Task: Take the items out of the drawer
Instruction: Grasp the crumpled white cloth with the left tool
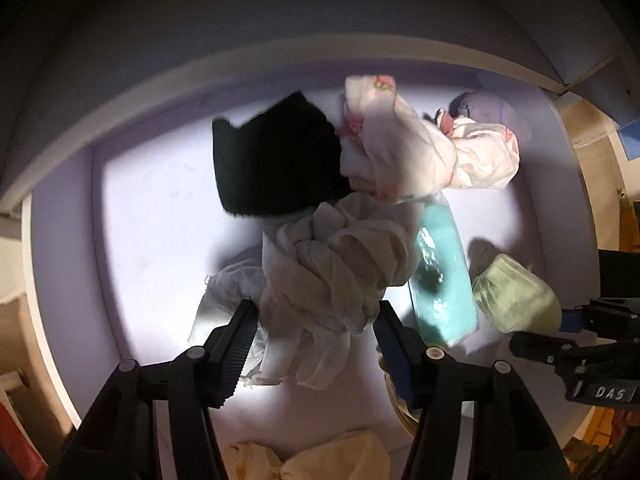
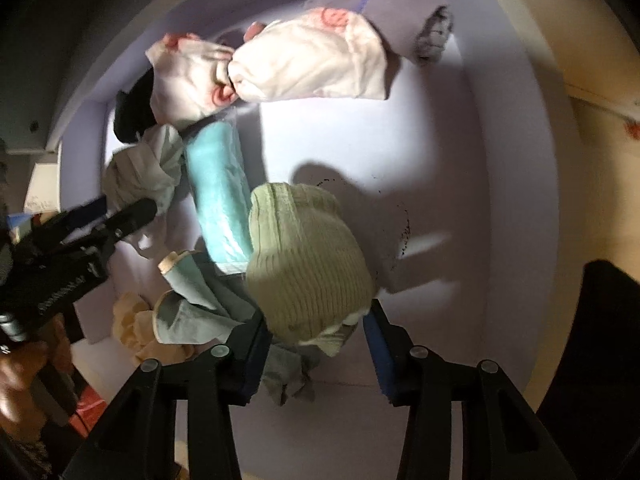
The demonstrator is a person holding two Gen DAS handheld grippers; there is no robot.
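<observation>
Left tongs: nearest the left wrist camera, two black fingers spread wide, one on each side of the white cloth bundle; they straddle it, and whether the pads press it I cannot tell.
White cloth bundle: one, knotted and crumpled, thin gauzy fabric, lying on the drawer floor near the front.
Drawer: one, pale lilac inside, lit brightly from the camera side.
Other items, left view: one black knit piece behind the bundle; two pale pink garments with red print toward the back right; one turquoise roll in clear wrap just right of the bundle; one light green knit sock ball further right; one cream cloth at the front edge.
Right tongs, from left view: black, at the right edge beside the green ball.

Right tongs: nearest the right wrist camera, fingers wide, flanking the green sock ball; grip cannot be told.
Green sock ball: one, ribbed, rolled, resting on a grey-green cloth.
Left tongs, from right view: at the white bundle.
Turquoise roll: one, touching the green ball.
Pink garments: two, at the back.
</observation>
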